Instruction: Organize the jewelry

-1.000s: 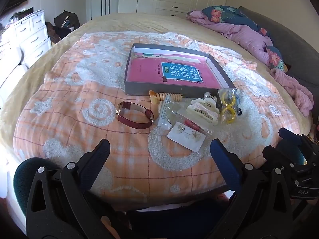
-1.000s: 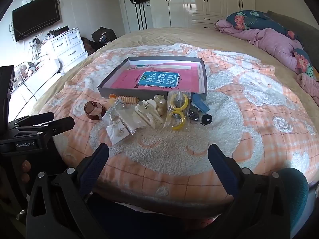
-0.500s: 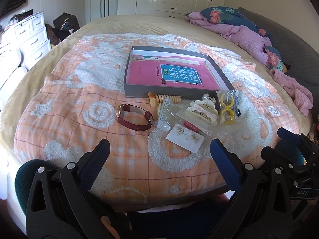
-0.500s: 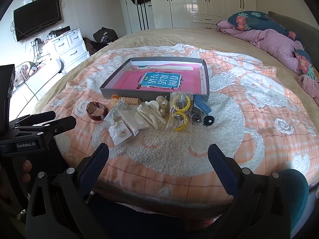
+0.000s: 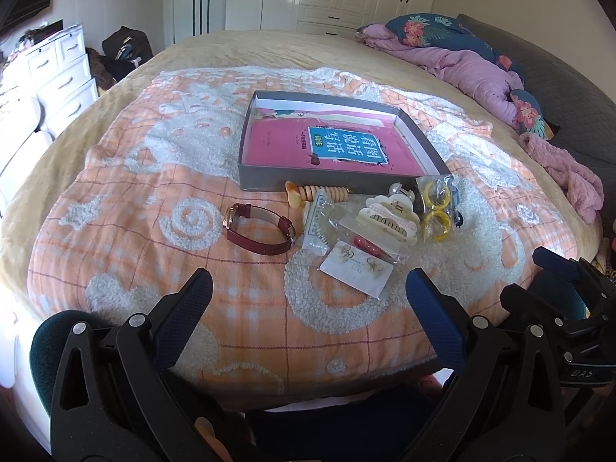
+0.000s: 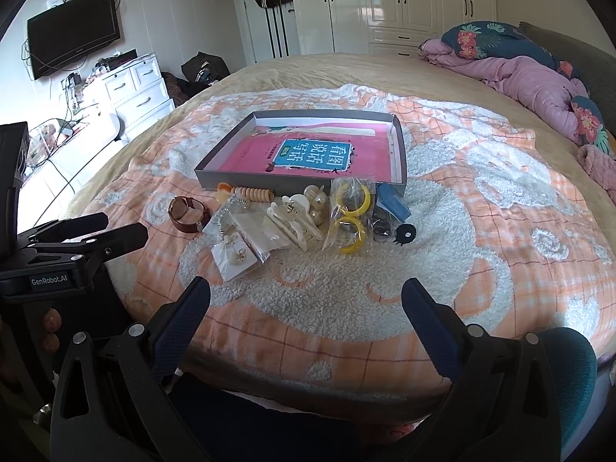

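A shallow grey box (image 5: 292, 183) (image 6: 265, 180) with a pink book inside lies on the bed. In front of it lies a pile of jewelry: a red-strapped watch (image 5: 260, 229) (image 6: 186, 211), an earring card (image 5: 356, 267) (image 6: 235, 256), a cream hair claw (image 5: 389, 217) (image 6: 294, 219), yellow hoops in a bag (image 5: 437, 208) (image 6: 350, 215), and a beaded clip (image 5: 323, 192). My left gripper (image 5: 306, 300) is open and empty, hovering near the bed's front edge, short of the pile. My right gripper (image 6: 306, 300) is open and empty too, to the right.
The orange-and-white blanket (image 5: 154, 200) covers the bed. A purple quilt and floral pillows (image 5: 462, 61) lie at the far right. White drawers (image 6: 134, 92) and a wall TV (image 6: 73, 32) stand at the left. Wardrobes (image 6: 404, 0) line the back wall.
Both views have crept slightly closer to the bed and the jewelry pile. Both grippers stay open and empty; nothing on the bed has moved.
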`<action>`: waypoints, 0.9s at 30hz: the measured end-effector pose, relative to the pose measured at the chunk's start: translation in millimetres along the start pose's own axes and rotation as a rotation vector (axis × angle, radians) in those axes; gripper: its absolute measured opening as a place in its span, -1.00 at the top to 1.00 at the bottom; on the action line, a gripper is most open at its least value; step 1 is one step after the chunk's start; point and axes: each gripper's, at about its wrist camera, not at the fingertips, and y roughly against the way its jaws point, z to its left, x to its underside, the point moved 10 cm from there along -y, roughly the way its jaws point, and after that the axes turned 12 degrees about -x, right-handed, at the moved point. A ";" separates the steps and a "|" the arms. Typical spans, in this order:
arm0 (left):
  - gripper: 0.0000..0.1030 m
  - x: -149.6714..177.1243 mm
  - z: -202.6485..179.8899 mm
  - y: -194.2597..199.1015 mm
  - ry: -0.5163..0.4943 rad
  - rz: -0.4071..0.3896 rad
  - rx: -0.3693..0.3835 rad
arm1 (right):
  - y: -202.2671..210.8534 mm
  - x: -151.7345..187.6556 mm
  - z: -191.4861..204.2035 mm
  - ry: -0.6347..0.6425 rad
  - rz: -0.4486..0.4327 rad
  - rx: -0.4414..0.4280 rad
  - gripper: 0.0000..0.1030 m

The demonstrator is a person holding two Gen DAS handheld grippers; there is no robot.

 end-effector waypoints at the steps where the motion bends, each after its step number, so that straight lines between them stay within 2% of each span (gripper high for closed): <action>1: -0.83 -0.4 -0.3 0.0 0.000 0.000 0.001 | 0.0 0.0 0.2 0.000 0.000 0.001 -0.92; 18: -0.83 -0.6 2.2 -8.0 0.004 0.005 -0.007 | -7.0 -2.3 0.8 -0.004 0.002 -0.010 -0.92; 27: -0.83 -10.3 14.5 -24.2 0.032 0.015 -0.016 | -12.8 -15.6 -20.3 -0.031 0.001 -0.006 -0.92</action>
